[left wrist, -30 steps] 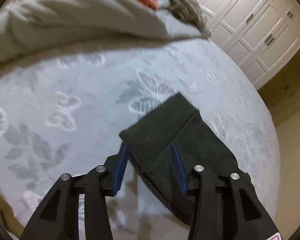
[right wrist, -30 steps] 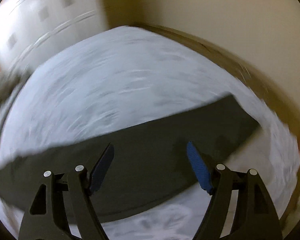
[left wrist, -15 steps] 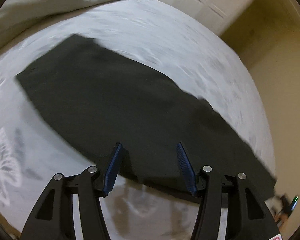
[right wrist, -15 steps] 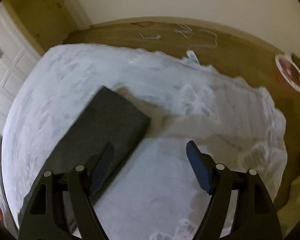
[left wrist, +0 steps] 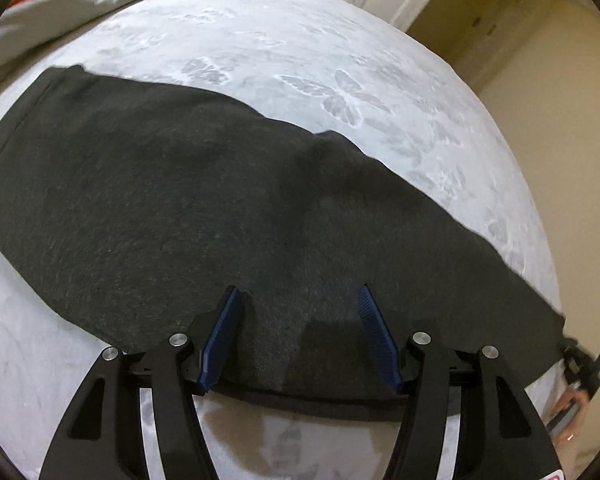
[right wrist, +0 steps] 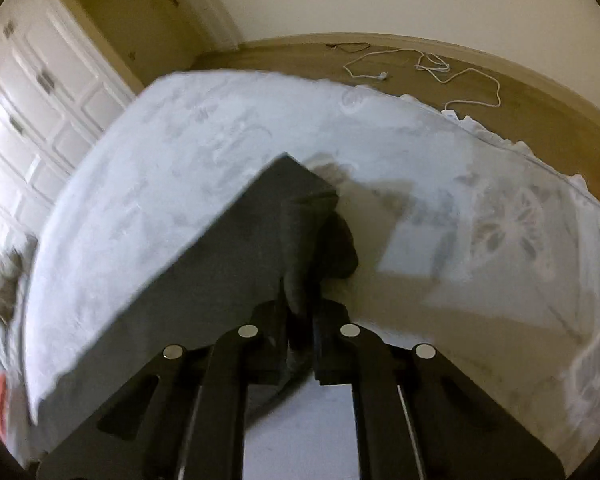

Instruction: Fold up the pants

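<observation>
While the dark pants (left wrist: 204,200) lie flat on my bed cover (left wrist: 300,48), my right tongs (right wrist: 302,320) have just snapped closed on the leg end, and my left tongs (left wrist: 300,312) have been opening, hovering over the near edge.

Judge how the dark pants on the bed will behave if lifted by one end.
Probably floppy: the pants bunch where the right gripper pinches them. Likely to drape and sag, since they lie limp across the bedspread.

One pair of dark pants (left wrist: 204,200) lies on one bed (left wrist: 300,52). Two grippers: left (left wrist: 300,336), right (right wrist: 300,332). One white cable (right wrist: 432,66) lies on the floor.
</observation>
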